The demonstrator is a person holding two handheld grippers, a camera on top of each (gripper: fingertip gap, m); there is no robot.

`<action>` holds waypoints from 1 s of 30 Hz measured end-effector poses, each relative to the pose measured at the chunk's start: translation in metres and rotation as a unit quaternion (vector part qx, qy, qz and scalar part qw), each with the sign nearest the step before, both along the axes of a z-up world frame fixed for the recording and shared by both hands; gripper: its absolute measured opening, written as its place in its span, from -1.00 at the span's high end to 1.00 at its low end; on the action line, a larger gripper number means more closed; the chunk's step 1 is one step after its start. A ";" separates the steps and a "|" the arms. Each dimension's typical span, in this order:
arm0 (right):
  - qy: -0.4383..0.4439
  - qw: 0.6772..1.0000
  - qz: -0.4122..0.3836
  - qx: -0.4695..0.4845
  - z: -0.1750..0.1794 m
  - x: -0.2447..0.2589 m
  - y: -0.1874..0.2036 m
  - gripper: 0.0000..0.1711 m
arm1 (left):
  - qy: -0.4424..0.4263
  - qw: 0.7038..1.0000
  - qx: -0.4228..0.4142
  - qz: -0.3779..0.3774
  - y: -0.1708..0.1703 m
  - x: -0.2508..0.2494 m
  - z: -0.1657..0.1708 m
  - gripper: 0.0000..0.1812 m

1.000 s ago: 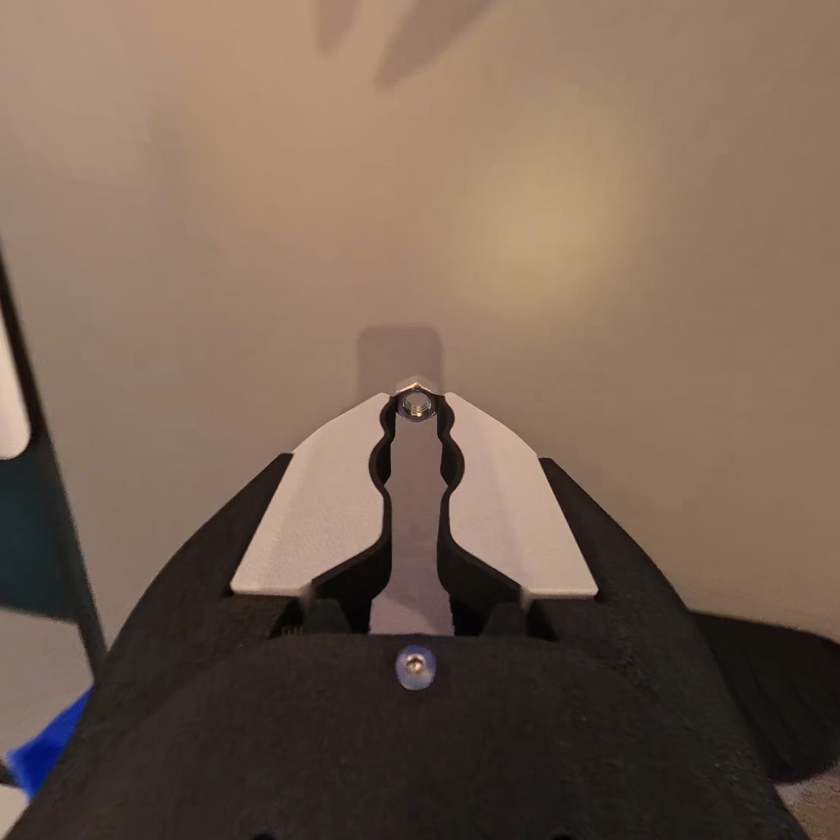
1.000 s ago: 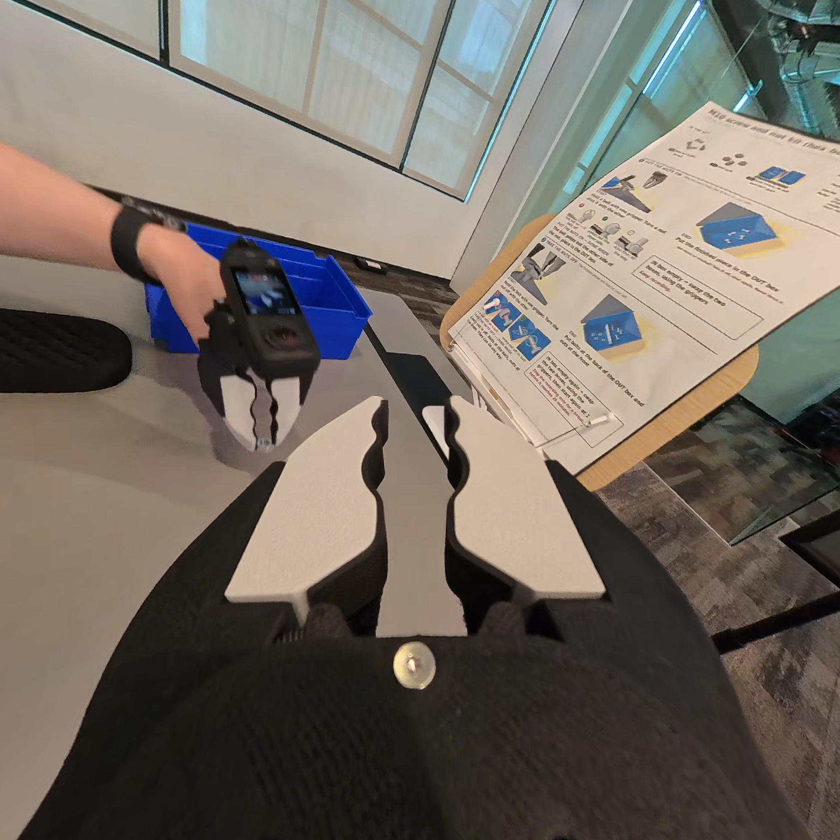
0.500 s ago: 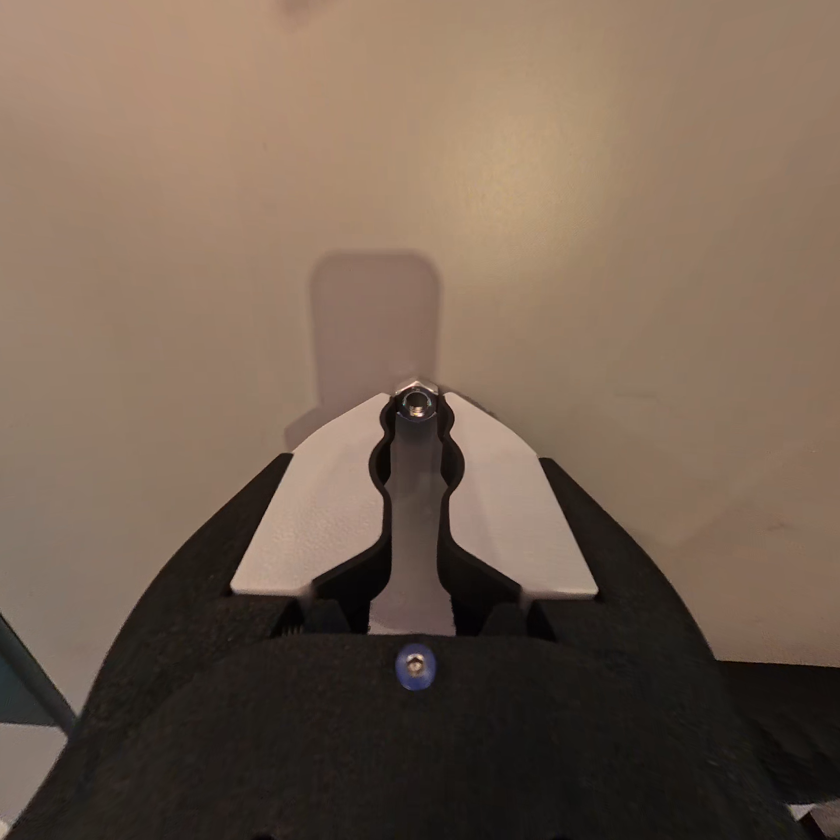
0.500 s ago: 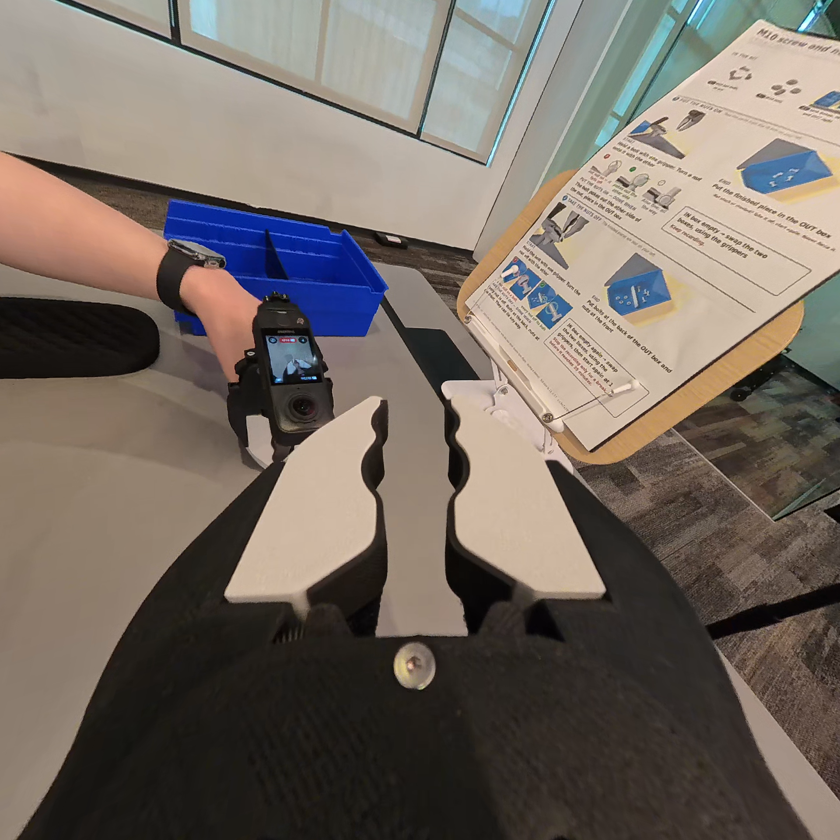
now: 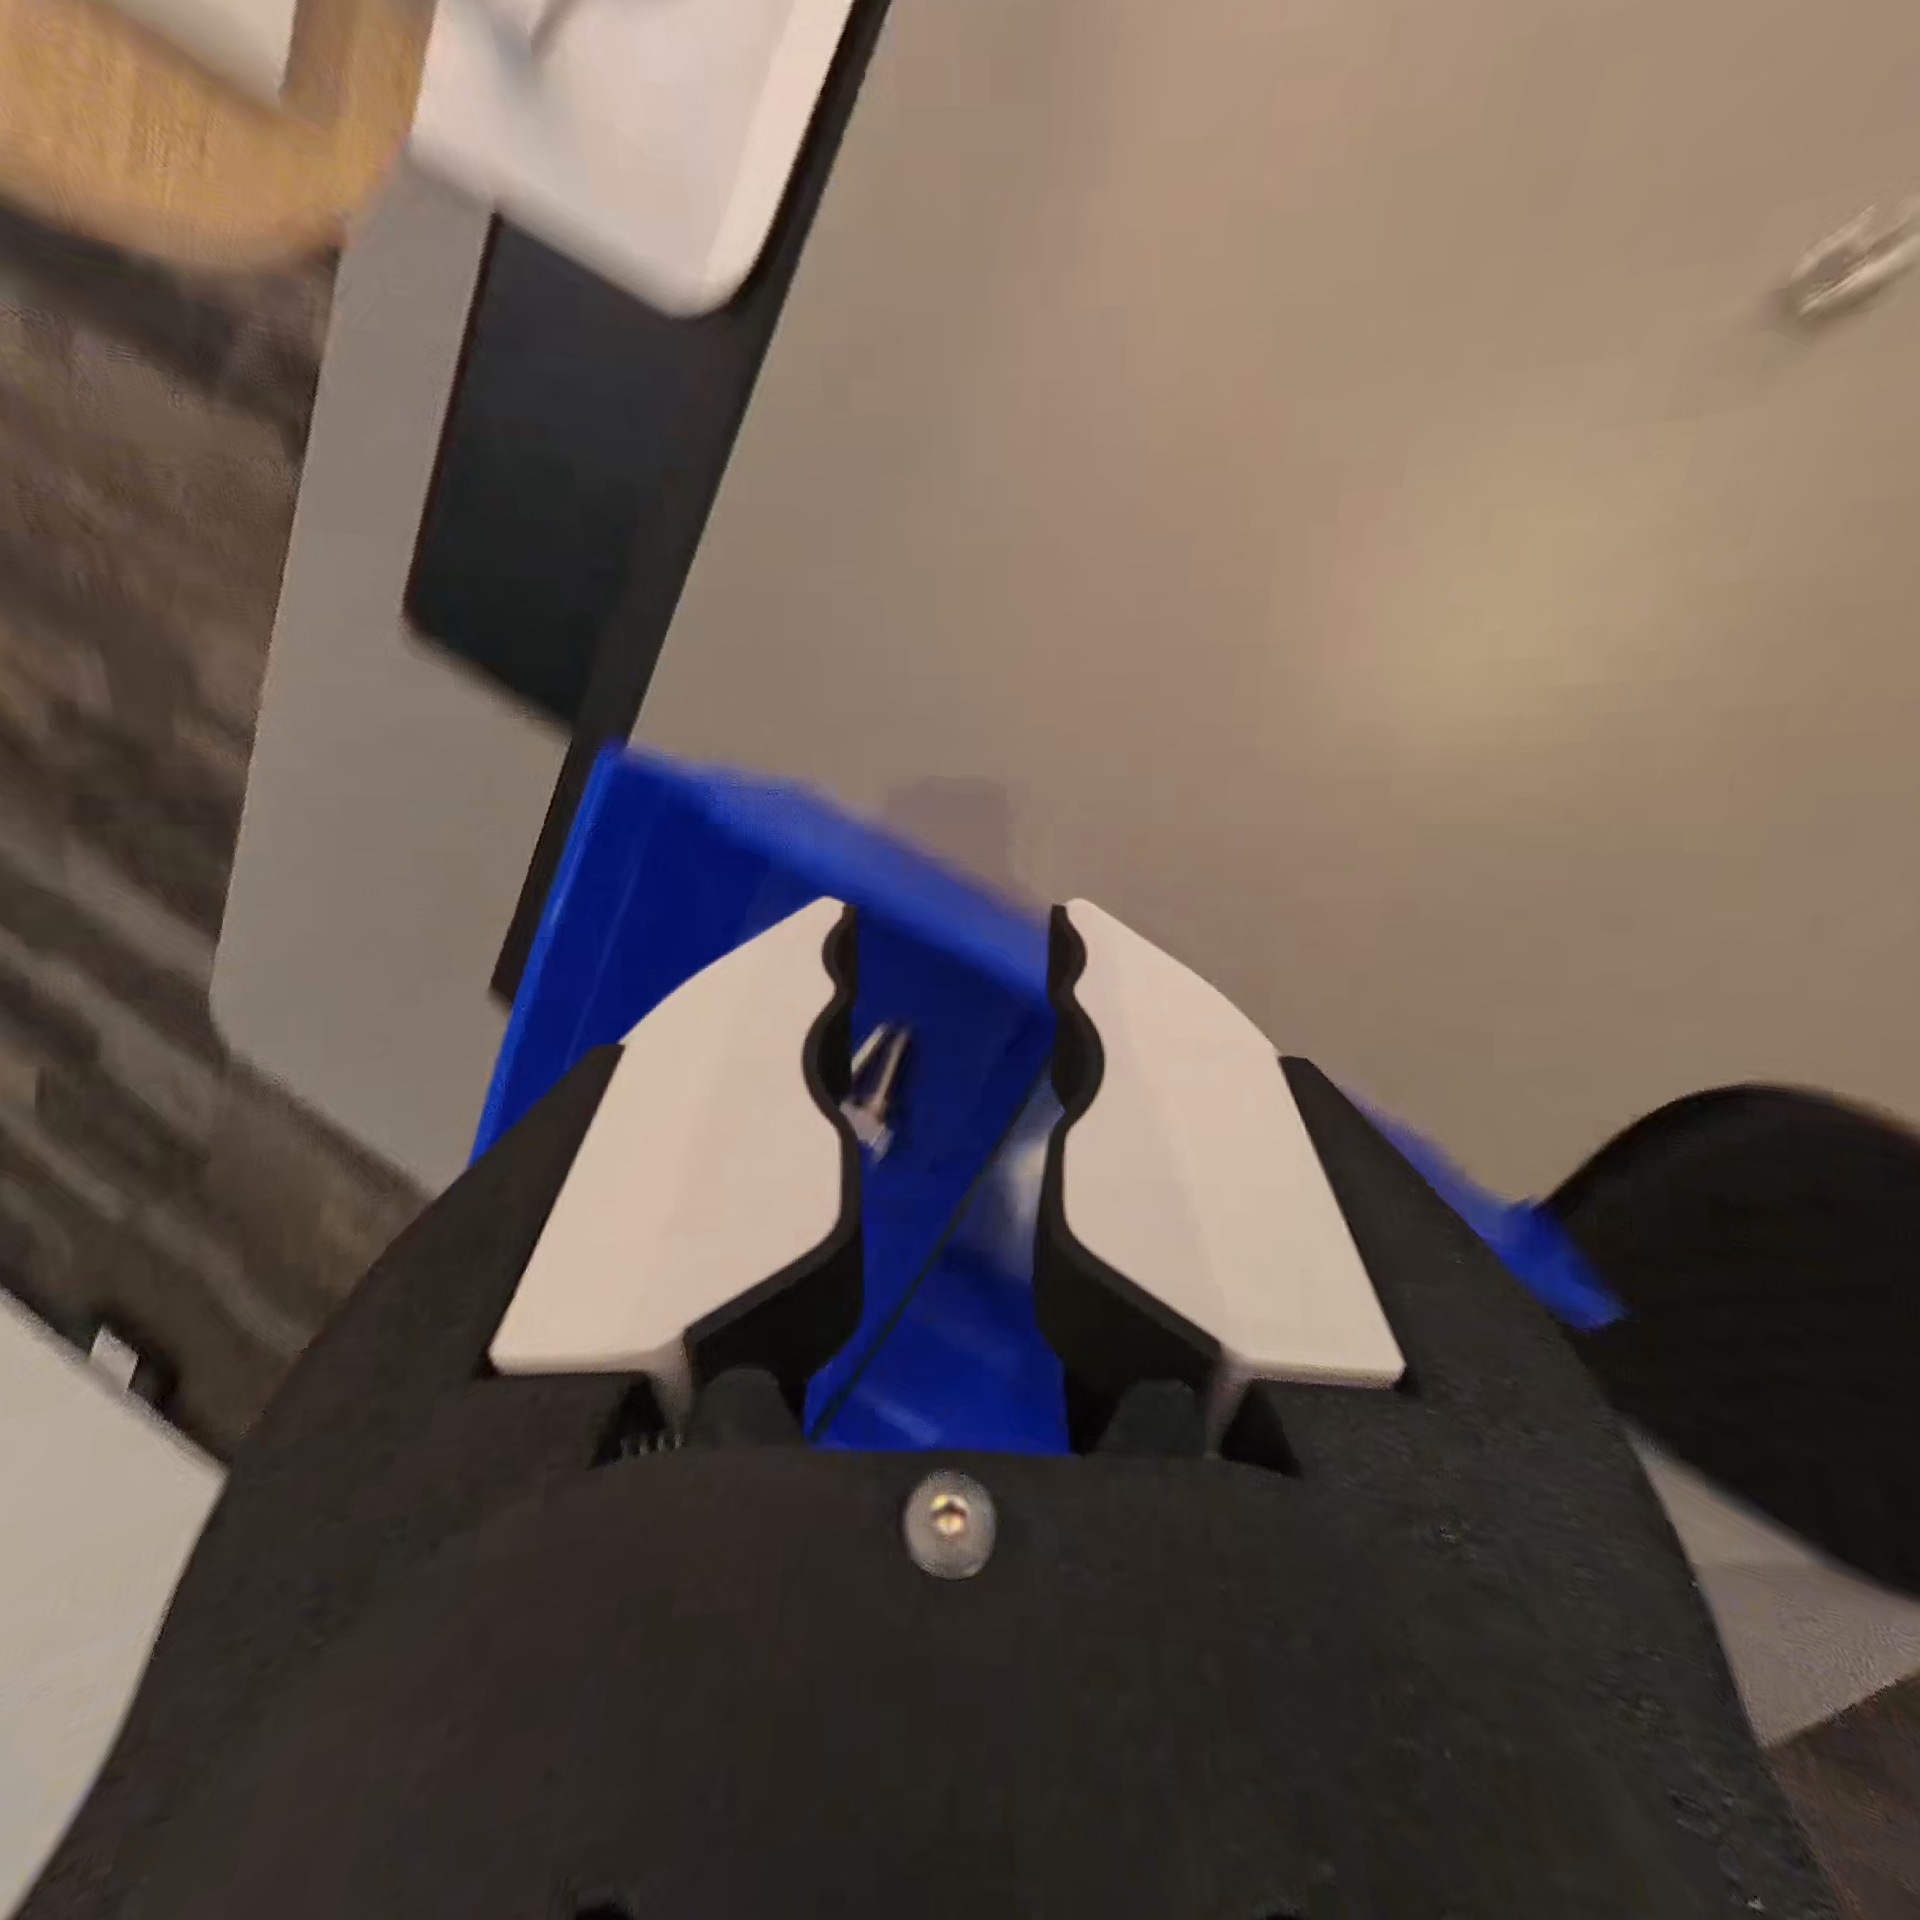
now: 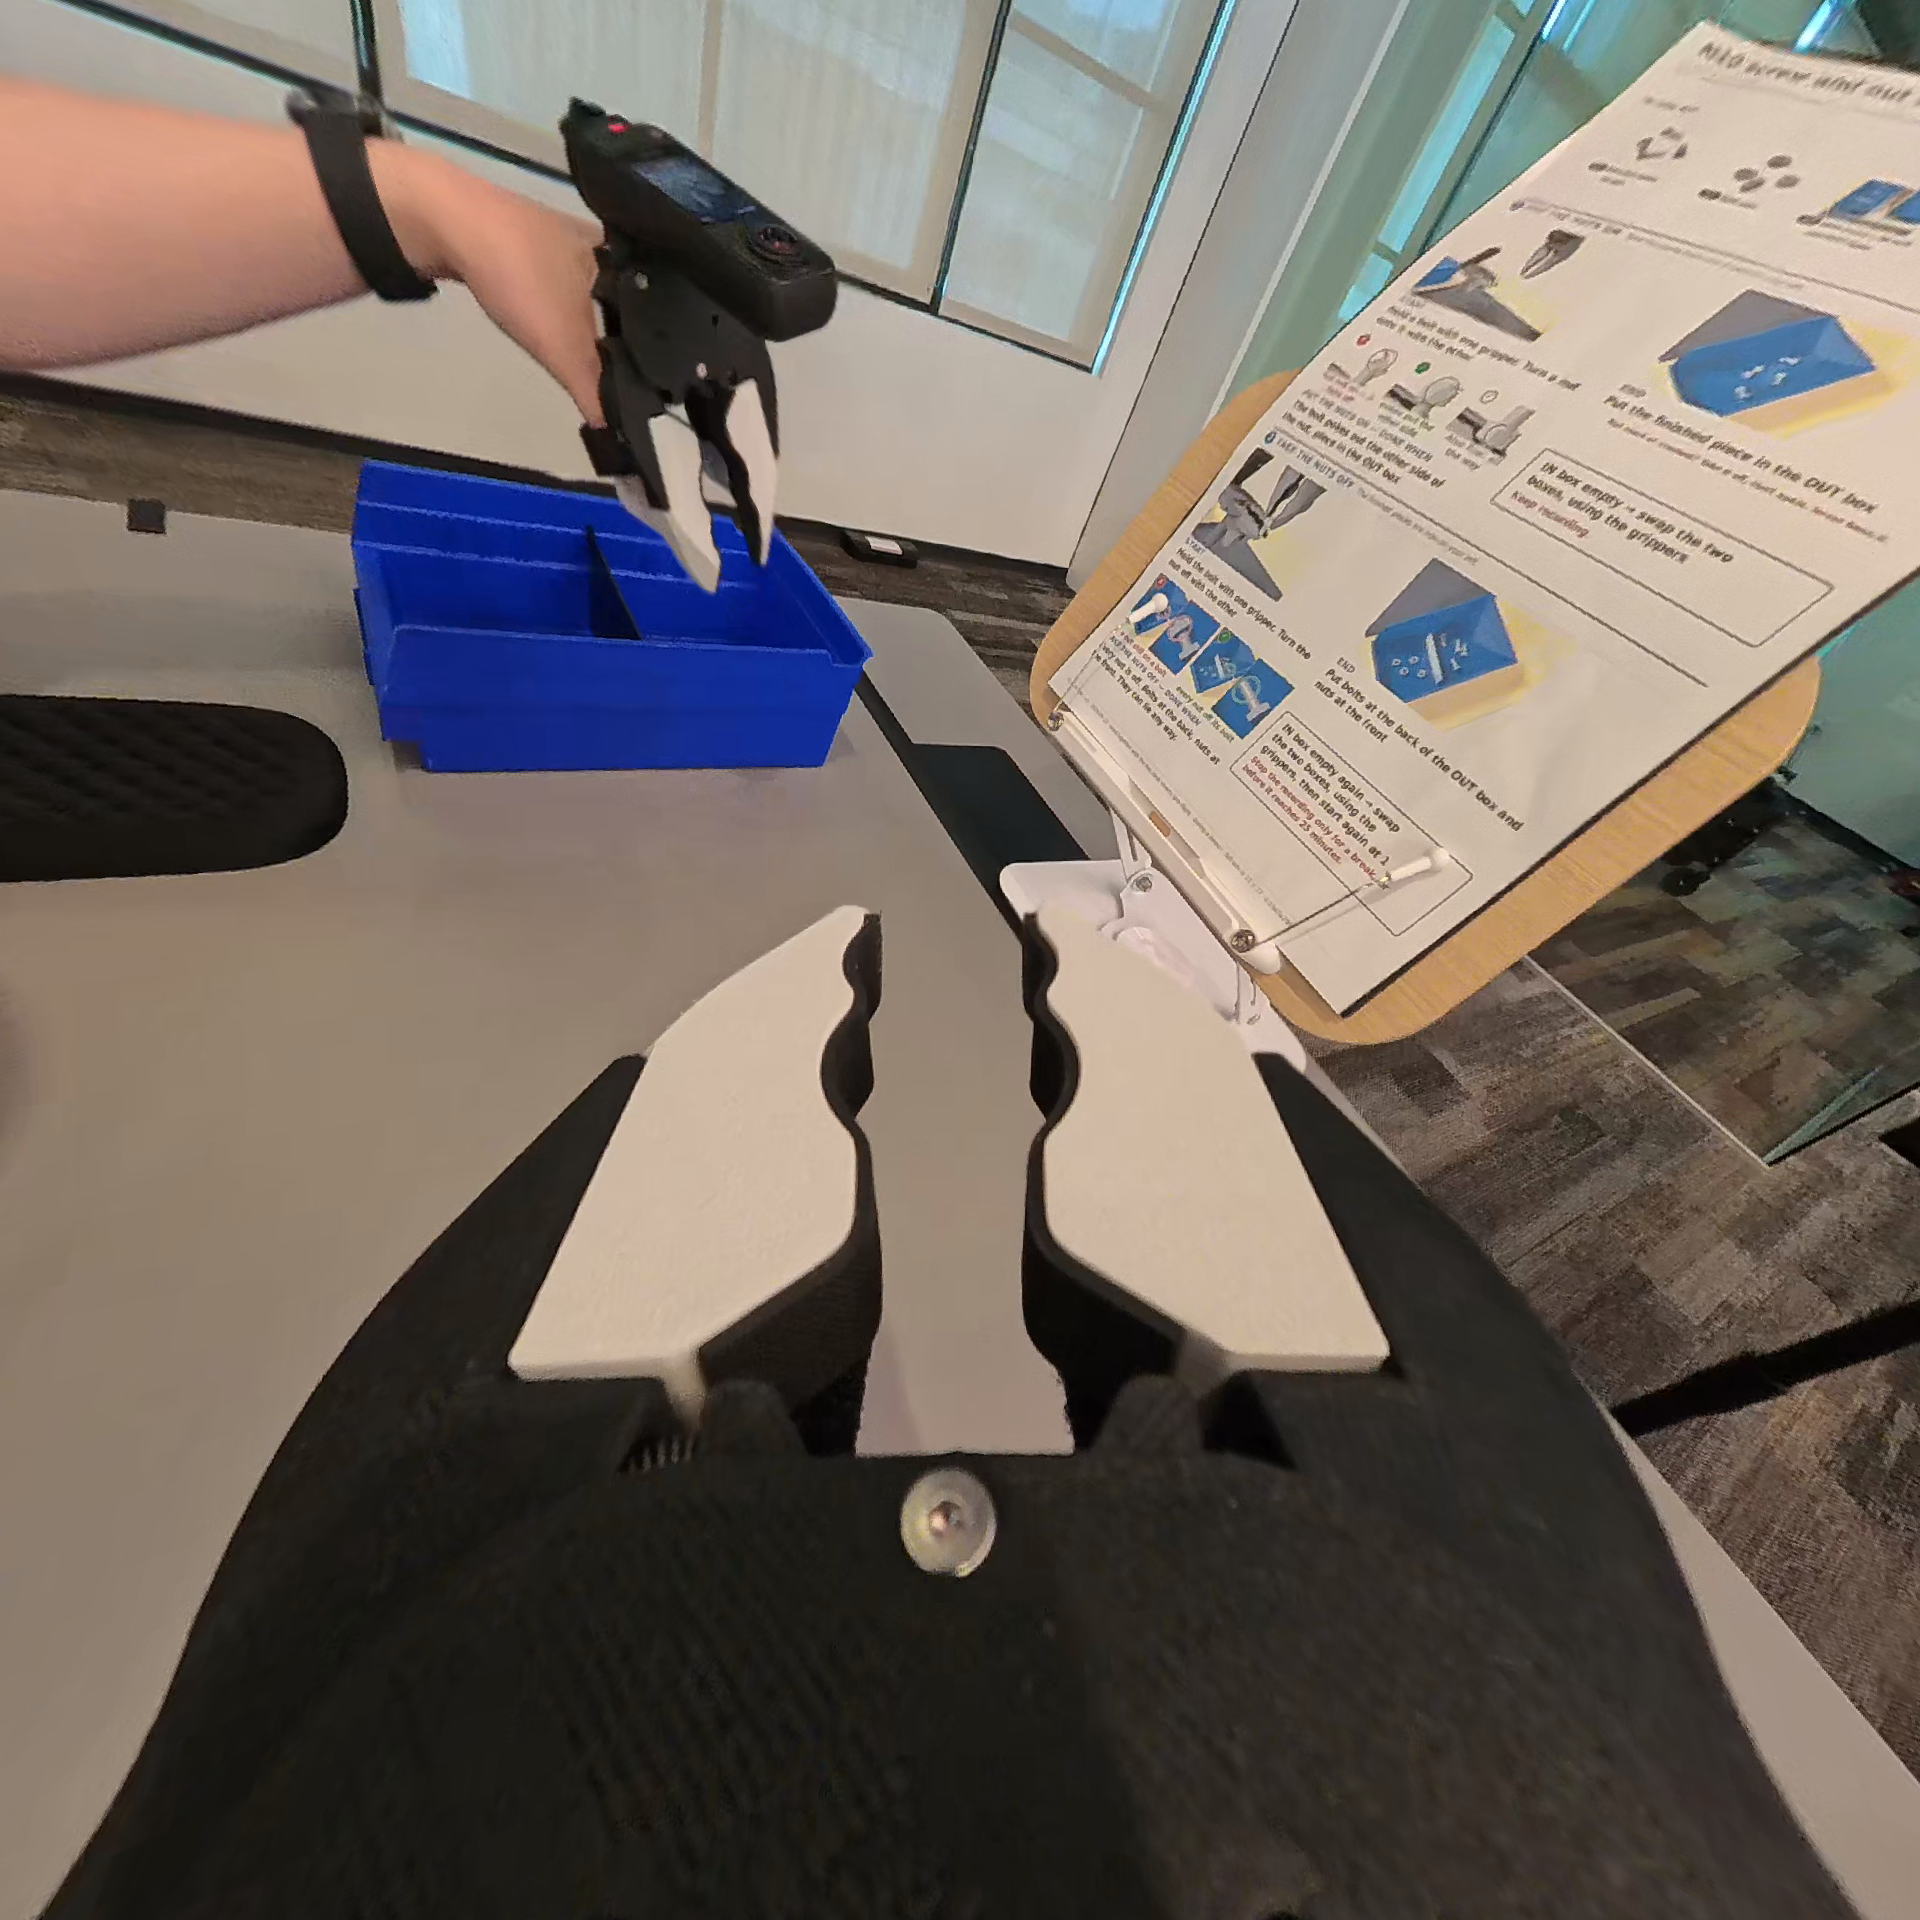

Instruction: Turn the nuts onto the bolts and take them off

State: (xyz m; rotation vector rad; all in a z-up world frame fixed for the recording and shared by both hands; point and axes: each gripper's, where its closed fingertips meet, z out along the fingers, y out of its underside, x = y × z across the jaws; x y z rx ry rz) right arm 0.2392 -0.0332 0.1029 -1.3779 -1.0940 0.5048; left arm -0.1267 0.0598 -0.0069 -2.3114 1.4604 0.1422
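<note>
My left gripper [image 5: 951, 914] is open and empty above the blue divided bin [image 5: 727, 883]. A small silver metal piece [image 5: 878, 1081] shows blurred between the fingers against the bin's inside; I cannot tell if it is a nut or a bolt. In the right wrist view the left gripper [image 6: 736, 561] hangs tilted over the bin's [image 6: 613, 686] right compartment, held by a hand. My right gripper [image 6: 951, 925] is open and empty above the grey table [image 6: 468, 987], nearer than the bin. Another blurred silver piece [image 5: 1860, 270] lies on the table.
An instruction sheet on a wooden board [image 6: 1455, 540] stands on a white stand at the table's right edge. A black pad [image 6: 156, 779] lies left of the bin and also shows in the left wrist view [image 5: 1766, 1299]. Carpet floor lies beyond the edge. Tip to tip, the grippers are about 40 centimeters apart.
The left gripper held a nut low over the table; it has risen, swung over the blue bin and opened, and the nut is gone from its fingers. The right gripper has stayed open.
</note>
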 end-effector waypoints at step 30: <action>-0.074 0.995 -0.015 -0.072 -0.056 -0.011 0.031 0.64 | 0.134 0.971 -0.151 -0.131 0.031 -0.129 -0.138 0.77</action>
